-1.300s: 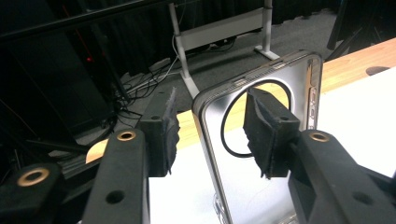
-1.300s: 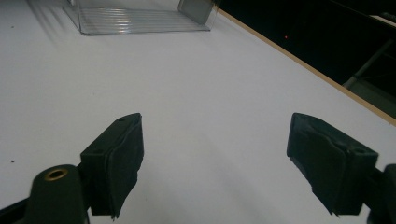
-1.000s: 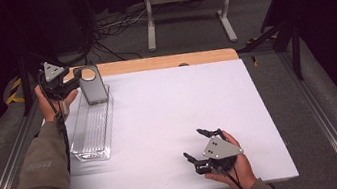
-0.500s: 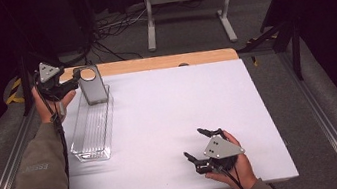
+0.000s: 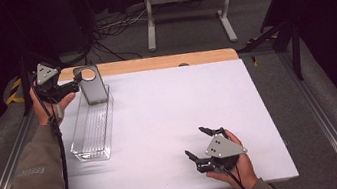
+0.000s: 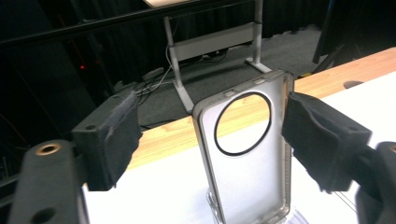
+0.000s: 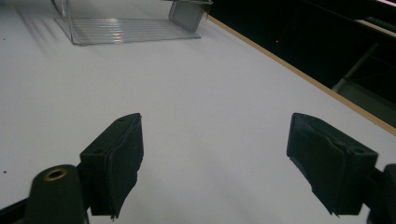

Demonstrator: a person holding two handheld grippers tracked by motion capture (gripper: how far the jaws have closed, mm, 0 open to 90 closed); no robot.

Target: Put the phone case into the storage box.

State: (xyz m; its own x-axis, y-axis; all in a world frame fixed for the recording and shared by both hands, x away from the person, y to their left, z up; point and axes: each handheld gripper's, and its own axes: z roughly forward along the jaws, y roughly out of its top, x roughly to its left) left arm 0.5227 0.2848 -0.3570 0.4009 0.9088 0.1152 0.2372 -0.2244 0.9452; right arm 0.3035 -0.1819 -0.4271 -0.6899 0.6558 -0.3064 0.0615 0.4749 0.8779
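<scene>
While the left tongs (image 6: 212, 140) stand with jaws wide apart, a clear phone case (image 6: 245, 154) stands upright between them, near the far jaw and well apart from the near one; touching cannot be told. Its round ringed opening (image 6: 243, 123) faces the left tongs. The case foot sits at the far end of a clear plastic tray (image 5: 92, 131), which runs back alongside the left forearm. The right tongs (image 7: 233, 158) are also spread, gripping nothing, just above the white table top (image 5: 169, 109). From them the tray lies well ahead and leftward.
</scene>
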